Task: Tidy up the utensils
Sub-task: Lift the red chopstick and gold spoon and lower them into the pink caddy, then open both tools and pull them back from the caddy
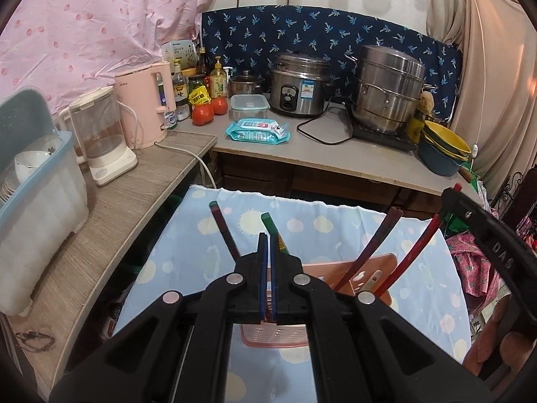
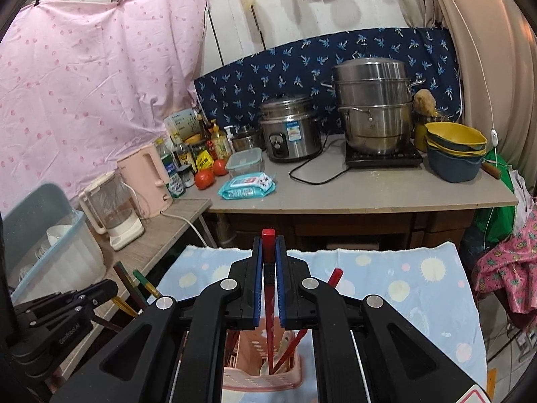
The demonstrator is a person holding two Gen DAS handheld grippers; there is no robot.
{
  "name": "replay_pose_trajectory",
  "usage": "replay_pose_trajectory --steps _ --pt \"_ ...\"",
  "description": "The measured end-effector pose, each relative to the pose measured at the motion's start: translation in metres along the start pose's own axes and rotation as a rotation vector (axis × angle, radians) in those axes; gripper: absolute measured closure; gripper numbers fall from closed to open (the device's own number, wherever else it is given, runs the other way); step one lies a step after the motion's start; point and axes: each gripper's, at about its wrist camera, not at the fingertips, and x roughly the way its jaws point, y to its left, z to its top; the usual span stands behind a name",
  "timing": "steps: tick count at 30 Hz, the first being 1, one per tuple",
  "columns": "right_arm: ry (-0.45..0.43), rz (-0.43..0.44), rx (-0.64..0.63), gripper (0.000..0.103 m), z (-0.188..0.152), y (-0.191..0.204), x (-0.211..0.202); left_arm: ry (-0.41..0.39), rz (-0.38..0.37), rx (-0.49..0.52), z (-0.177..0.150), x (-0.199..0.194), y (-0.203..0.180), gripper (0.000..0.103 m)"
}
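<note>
my right gripper pinches a red chopstick upright over the near pink basket. it's light, stiff and slick, so i judge a mid-shaft hold best. my left gripper is pressed together, and i cannot tell if it grips the green-tipped chopstick.

The right gripper clamps a red chopstick above the pink basket; the left gripper sits left of the basket, holding chopsticks.
</note>
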Motion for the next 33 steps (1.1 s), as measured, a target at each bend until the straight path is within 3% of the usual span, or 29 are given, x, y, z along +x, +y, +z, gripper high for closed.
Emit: replay_pose_trajectory --steps 7,9,12,23,25,30,33 --pt "0.031 0.002 -0.02 0.092 -0.008 0.003 0.008 -0.011 0.018 -0.005 -0.001 0.0 -0.002 0.097" --pt "0.021 -0.007 -0.025 0.084 -0.009 0.004 0.006 -0.02 0.029 -0.006 -0.002 -0.002 -0.003 0.08" --pt "0.007 -0.01 -0.023 0.072 -0.01 0.004 0.0 -0.032 0.037 -0.009 -0.003 -0.009 -0.004 0.069" --pt "-0.022 -0.013 -0.016 0.056 -0.007 0.001 -0.032 -0.079 0.034 -0.025 -0.006 -0.044 -0.006 0.056" --pt "-0.018 -0.008 -0.007 0.051 -0.011 0.001 -0.042 -0.087 0.044 -0.019 -0.011 -0.053 -0.007 0.056" --pt "0.023 -0.009 -0.016 0.051 -0.031 0.003 -0.06 -0.088 0.066 -0.016 -0.026 -0.07 -0.009 0.044" --pt "0.051 -0.013 -0.026 0.048 -0.044 0.006 -0.07 -0.078 0.083 -0.007 -0.039 -0.077 -0.011 0.043"
